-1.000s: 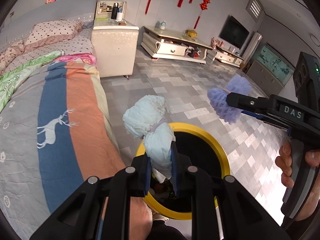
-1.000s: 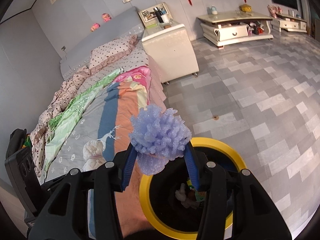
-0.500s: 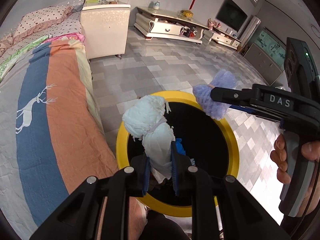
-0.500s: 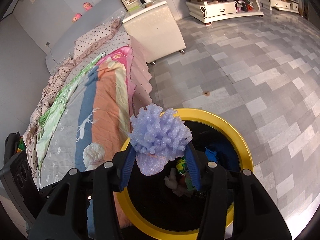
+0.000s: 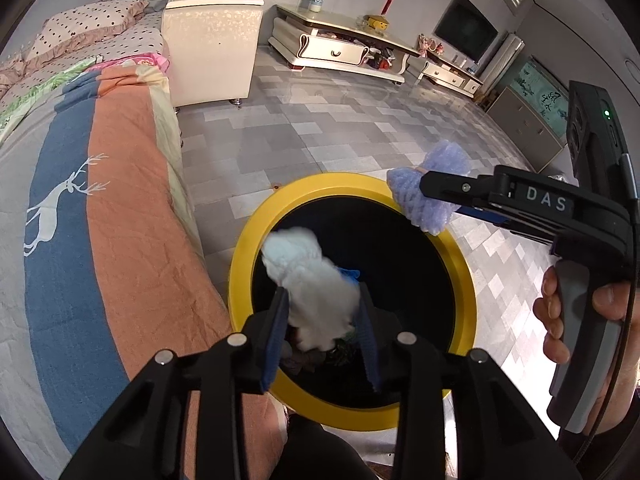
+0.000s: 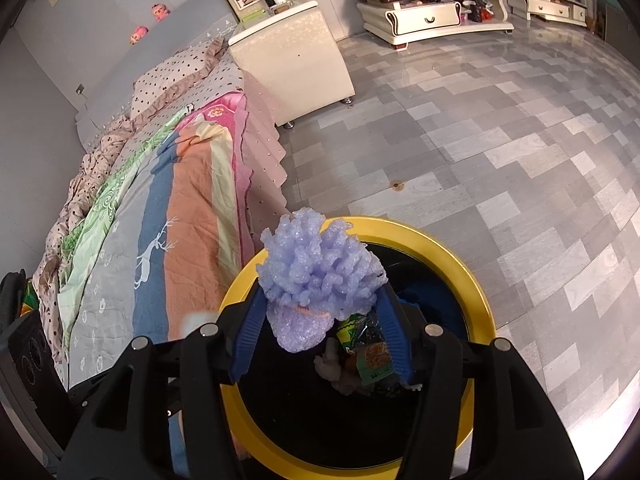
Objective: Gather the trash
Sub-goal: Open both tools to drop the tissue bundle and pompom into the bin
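Note:
A black bin with a yellow rim (image 5: 244, 248) (image 6: 476, 280) stands on the floor beside the bed. My left gripper (image 5: 322, 332) is open above the bin's mouth; the pale blue-white wad (image 5: 316, 284) is blurred between its spread fingers, loose. My right gripper (image 6: 320, 324) is shut on a purple foam net (image 6: 320, 276) and holds it over the bin; it also shows in the left wrist view (image 5: 430, 196) at the bin's far right rim. Wrappers and other trash (image 6: 368, 356) lie inside the bin.
The bed with a striped deer-print cover (image 5: 100, 216) (image 6: 176, 248) runs along the left, touching the bin. A white nightstand (image 5: 212, 56) stands beyond it. A low TV cabinet (image 5: 340, 46) lines the far wall. Grey tiled floor (image 6: 500, 140) lies to the right.
Both grippers moved forward over the bin. My left gripper's fingers spread apart and let go of the pale wad, which now blurs between them. My right gripper still holds the purple foam.

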A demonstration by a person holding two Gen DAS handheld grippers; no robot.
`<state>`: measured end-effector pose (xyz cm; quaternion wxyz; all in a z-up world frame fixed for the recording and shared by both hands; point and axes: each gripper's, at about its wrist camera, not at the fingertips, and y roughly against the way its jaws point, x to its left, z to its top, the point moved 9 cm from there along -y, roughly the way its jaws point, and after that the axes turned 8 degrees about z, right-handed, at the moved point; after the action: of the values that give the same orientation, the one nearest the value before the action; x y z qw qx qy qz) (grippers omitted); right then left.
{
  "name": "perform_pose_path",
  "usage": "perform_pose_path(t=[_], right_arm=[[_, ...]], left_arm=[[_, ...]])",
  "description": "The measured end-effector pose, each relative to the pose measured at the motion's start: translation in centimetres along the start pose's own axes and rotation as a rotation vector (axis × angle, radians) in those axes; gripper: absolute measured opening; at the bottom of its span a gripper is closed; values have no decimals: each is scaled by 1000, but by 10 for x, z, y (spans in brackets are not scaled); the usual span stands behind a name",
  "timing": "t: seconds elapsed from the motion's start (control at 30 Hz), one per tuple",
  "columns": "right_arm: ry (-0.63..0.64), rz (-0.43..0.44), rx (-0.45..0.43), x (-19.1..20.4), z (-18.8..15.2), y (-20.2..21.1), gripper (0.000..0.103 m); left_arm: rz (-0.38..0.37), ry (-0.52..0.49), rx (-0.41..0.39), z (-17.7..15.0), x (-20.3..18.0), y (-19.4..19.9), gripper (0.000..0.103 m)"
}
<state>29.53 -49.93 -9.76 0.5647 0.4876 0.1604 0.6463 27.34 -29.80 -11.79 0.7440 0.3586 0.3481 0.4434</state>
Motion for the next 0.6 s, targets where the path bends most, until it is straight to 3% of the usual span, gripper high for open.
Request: perform_pose_path(t=[0.17,0.27,0.6], right_arm=[[-15,-23,-7,-4,2,2,57],[-35,-39,-7,-10,-1,2,67],[-51,-39,18,-4,-9,-5,69]], left_arm=[[1,18,-14,1,6,7,54],[3,34,-14,0,13,9,55],[38,74,-23,-1,45,24,55]])
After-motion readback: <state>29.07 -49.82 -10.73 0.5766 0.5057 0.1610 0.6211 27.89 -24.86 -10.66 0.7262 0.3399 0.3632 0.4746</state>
